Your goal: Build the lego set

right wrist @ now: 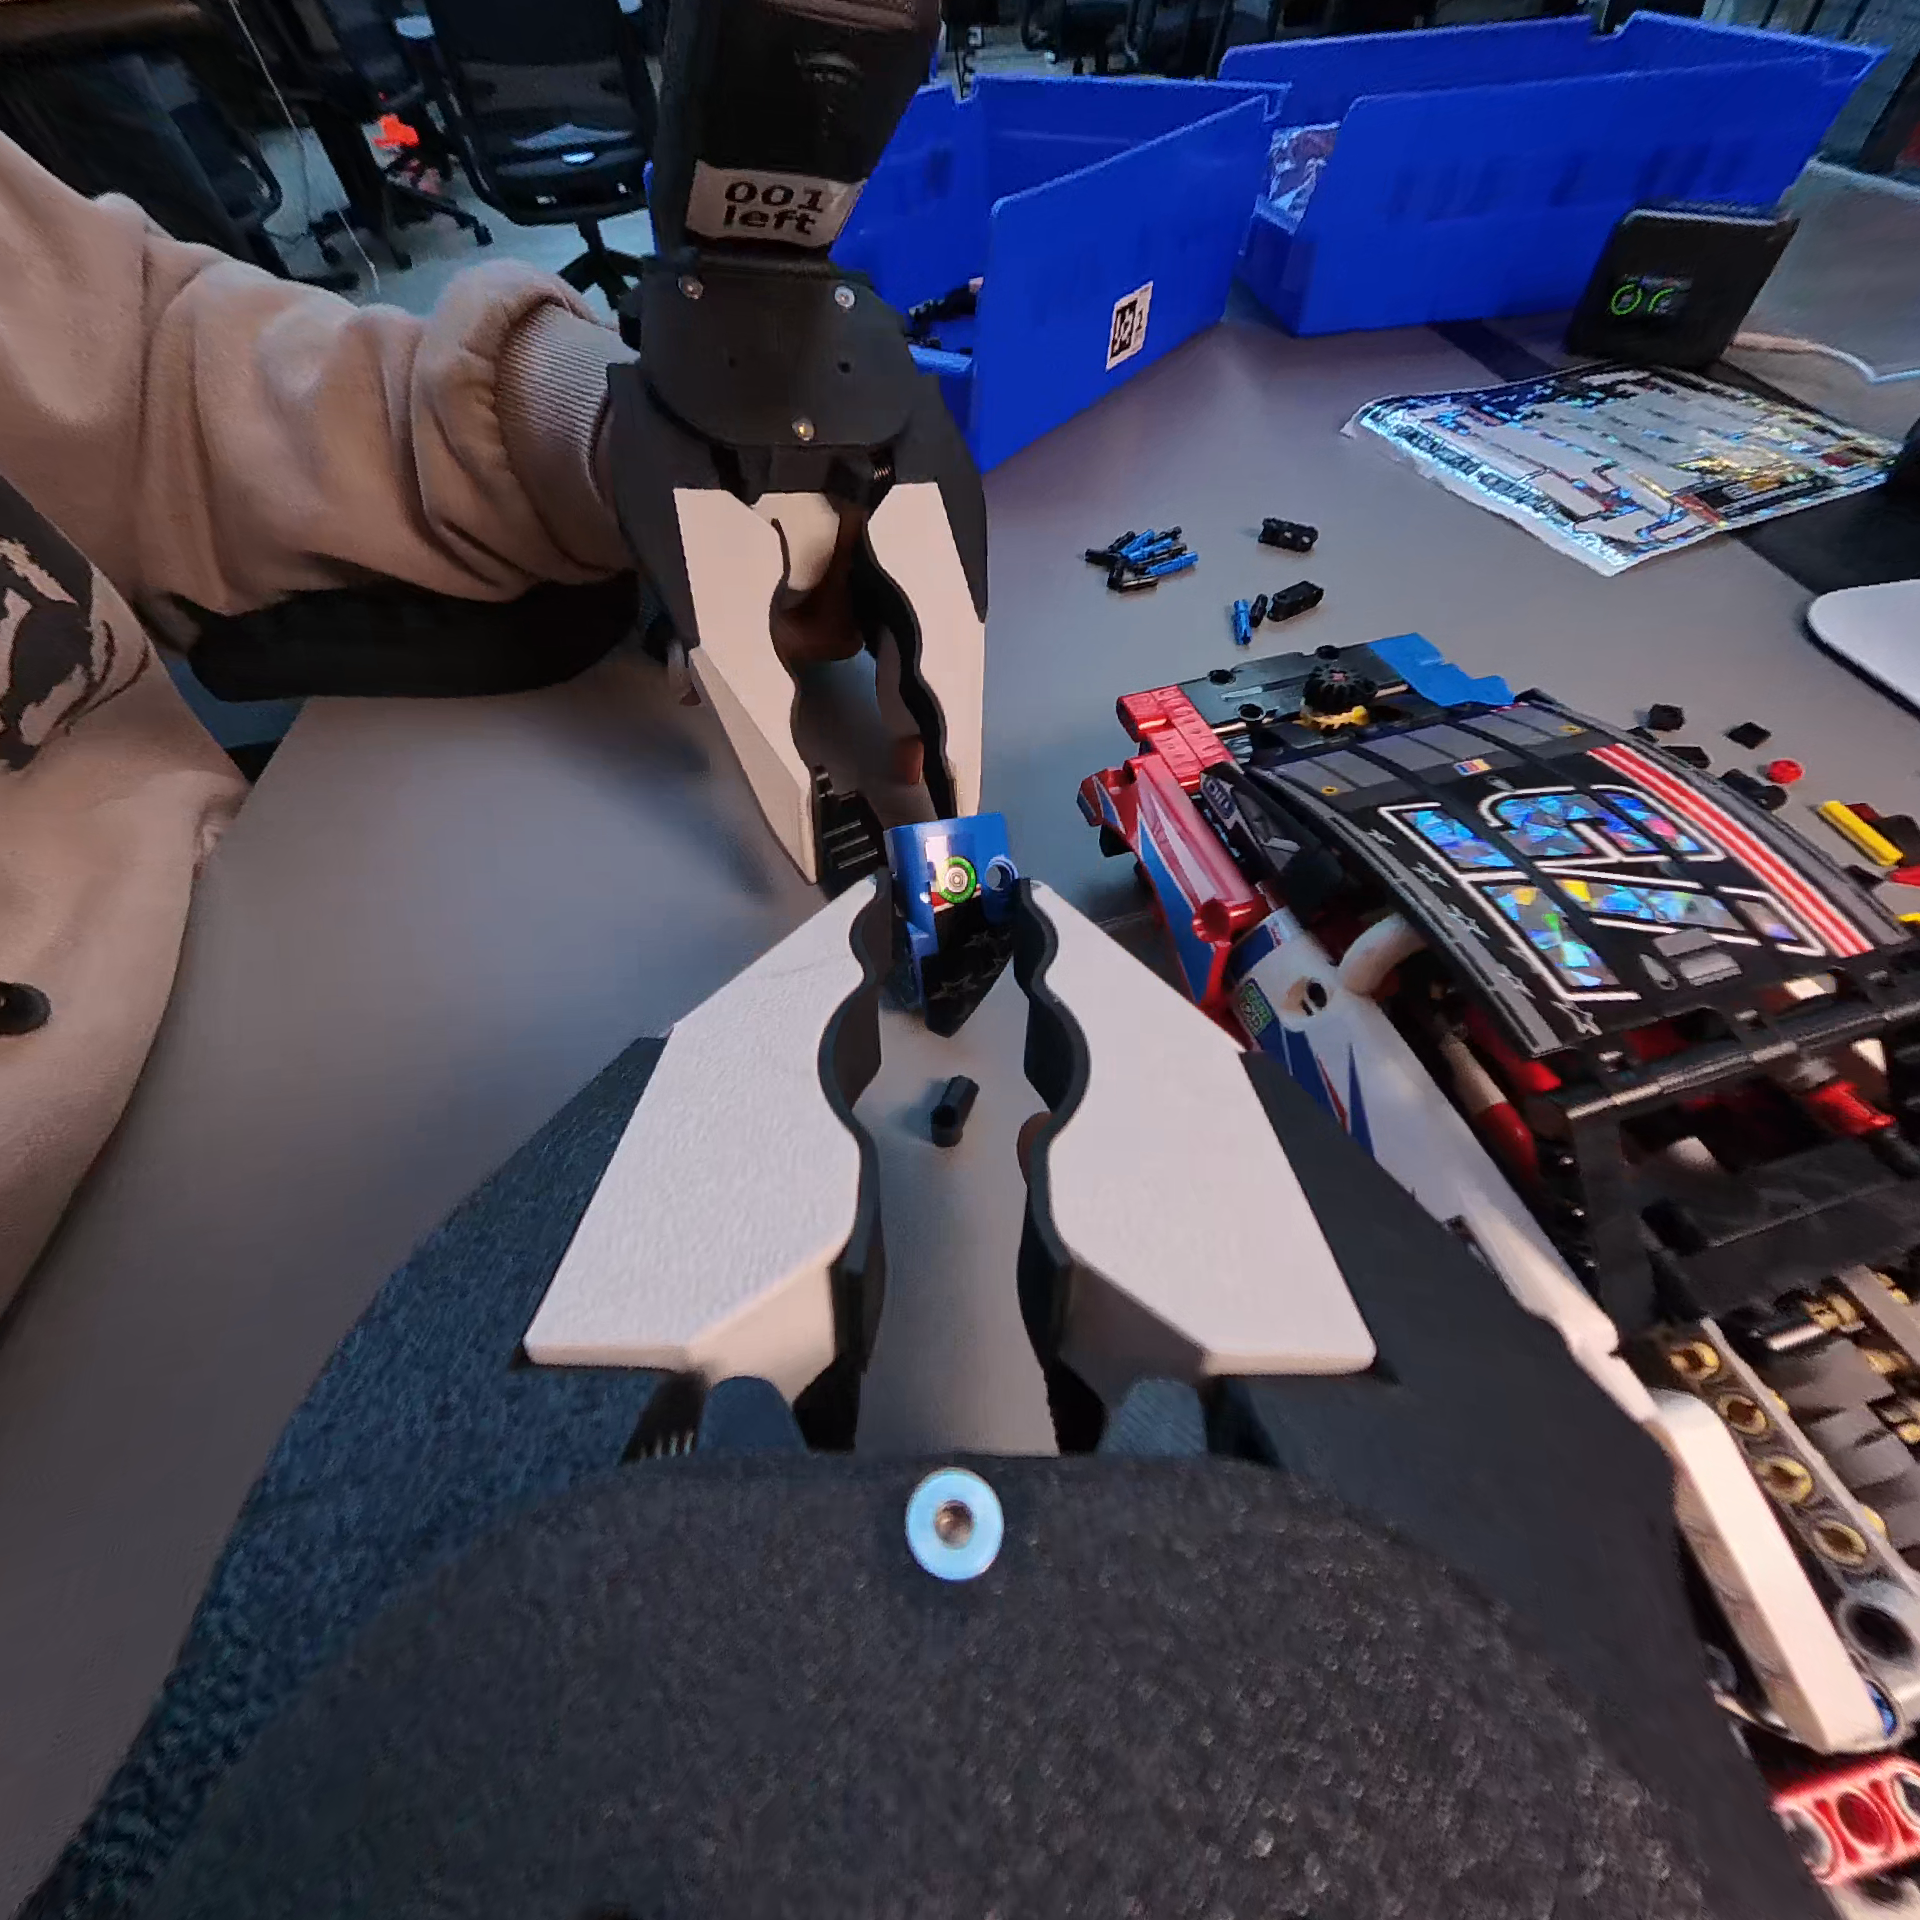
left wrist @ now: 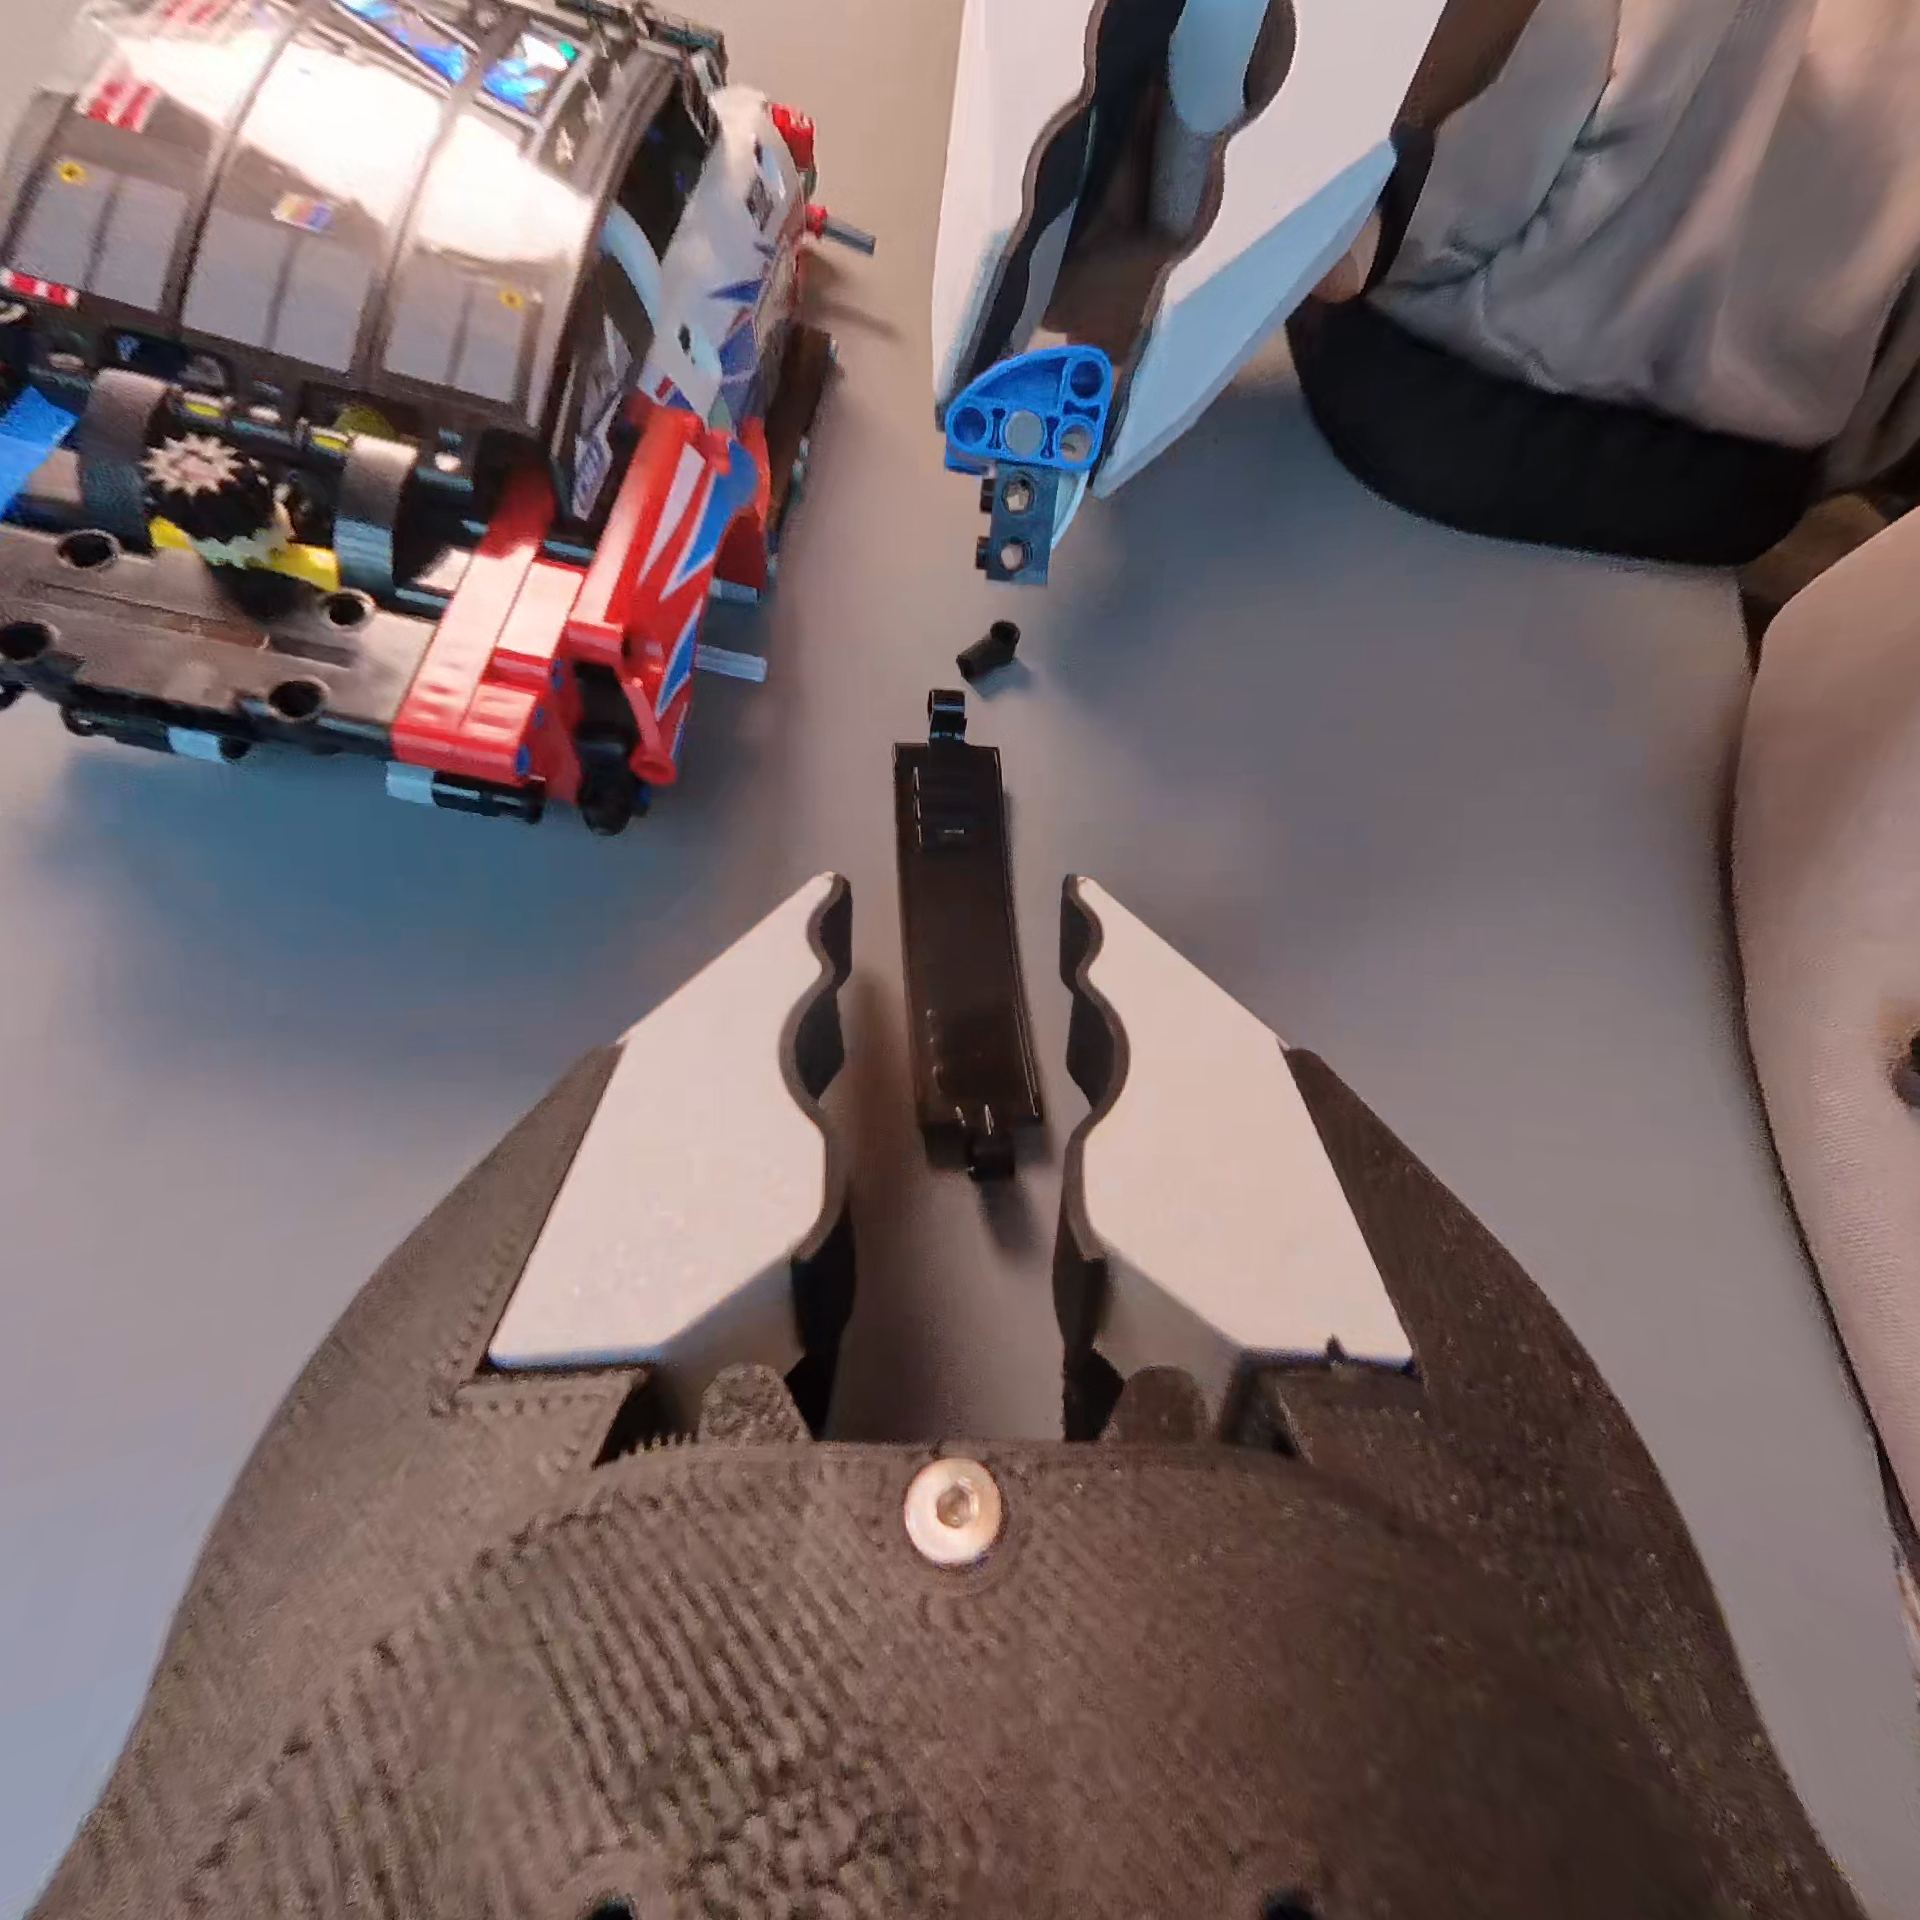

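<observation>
Lengthwise, black panel (between jaws)

The partly built race car rests on the grey worktop; its bodywork is black, red, white and blue, with a holographic sticker on the roof. A long black curved panel lies flat beside it. A small black connector pin lies near the panel's end. A blue quarter-round plate assembly stands upright beyond it. Loose blue and black pins lie scattered farther off.
</observation>
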A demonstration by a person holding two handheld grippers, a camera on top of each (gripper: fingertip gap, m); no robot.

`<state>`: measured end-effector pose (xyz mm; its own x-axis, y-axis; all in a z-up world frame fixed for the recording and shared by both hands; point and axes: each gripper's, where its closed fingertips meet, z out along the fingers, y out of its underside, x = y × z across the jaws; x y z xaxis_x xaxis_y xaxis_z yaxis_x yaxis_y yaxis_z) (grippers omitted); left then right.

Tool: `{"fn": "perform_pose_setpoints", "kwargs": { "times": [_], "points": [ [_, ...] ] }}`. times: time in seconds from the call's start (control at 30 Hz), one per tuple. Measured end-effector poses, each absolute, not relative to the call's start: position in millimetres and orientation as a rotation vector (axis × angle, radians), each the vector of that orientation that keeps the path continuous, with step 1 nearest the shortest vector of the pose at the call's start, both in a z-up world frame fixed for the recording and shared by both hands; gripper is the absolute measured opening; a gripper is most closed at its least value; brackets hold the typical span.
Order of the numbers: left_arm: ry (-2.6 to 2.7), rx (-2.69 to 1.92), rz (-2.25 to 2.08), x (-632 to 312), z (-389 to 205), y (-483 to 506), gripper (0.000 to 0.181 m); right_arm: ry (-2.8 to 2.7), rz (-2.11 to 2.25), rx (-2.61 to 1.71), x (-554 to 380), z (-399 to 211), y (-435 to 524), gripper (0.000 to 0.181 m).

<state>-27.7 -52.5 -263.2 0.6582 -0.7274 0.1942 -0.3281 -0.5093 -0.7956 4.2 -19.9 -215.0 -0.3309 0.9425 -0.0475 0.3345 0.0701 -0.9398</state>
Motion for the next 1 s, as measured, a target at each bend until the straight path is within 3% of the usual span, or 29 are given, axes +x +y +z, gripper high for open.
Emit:
{"fn": "perform_pose_setpoints", "kwargs": {
  "times": [0.4, 0.57, 0.77, 1.0],
  "points": [
    [1.015, -2.157, -0.385, -24, -277, -60, 0.001, -1.736, 1.200, -1.346, 2, -227, -9, 0.020],
    [1.010, -2.156, -0.305, -32, -277, -55, 0.000, -1.745, 1.180, -1.351, 4, -228, -8, 0.020],
    [0.953, -2.272, -0.300, -53, -276, -60, 0.032, -1.776, 1.141, -1.381, 8, -232, -6, 0.020],
    [1.004, -2.413, -0.445, -57, -276, -87, 0.043, -1.773, 1.138, -1.376, 10, -230, -7, 0.020]
  ]
}}
